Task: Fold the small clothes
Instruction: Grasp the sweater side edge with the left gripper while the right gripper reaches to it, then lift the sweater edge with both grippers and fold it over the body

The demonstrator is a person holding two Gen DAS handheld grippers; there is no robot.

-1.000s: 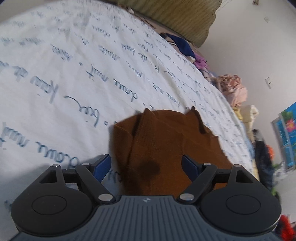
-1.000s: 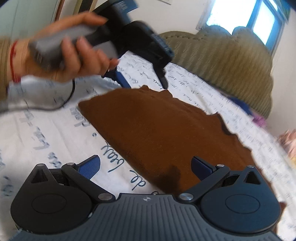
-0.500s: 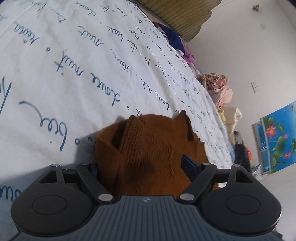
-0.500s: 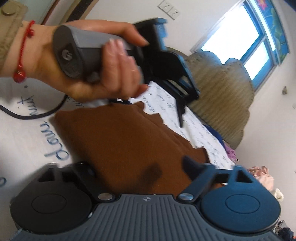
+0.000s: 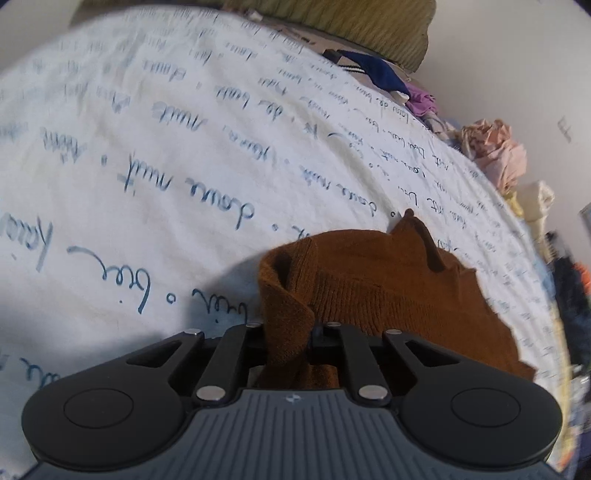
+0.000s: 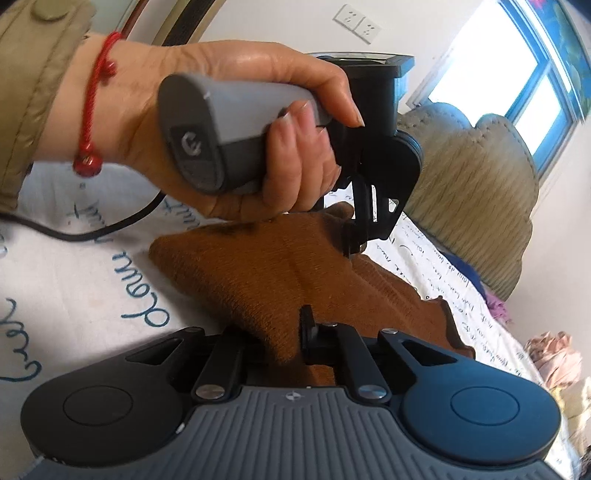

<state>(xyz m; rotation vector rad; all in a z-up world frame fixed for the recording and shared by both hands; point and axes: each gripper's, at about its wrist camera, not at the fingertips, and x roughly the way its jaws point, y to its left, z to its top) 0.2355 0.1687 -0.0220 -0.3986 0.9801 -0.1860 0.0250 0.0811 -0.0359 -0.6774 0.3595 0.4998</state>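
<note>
A small brown knitted garment lies on a white sheet printed with blue handwriting. My left gripper is shut on the garment's near edge, and the pinched fabric bunches up between its fingers. In the right wrist view the same brown garment stretches away from me. My right gripper is shut on another part of its edge. The left gripper, held by a person's hand with a red string bracelet, grips the far edge there.
An olive ribbed cushion sits at the head of the bed, also seen as the cushion under the window. Blue and purple clothes and a pink bundle lie along the bed's far edge. A black cable trails over the sheet.
Both grippers went from wide open to shut on the brown garment's edges. The left one came down onto the fabric and lifted a fold of it.
</note>
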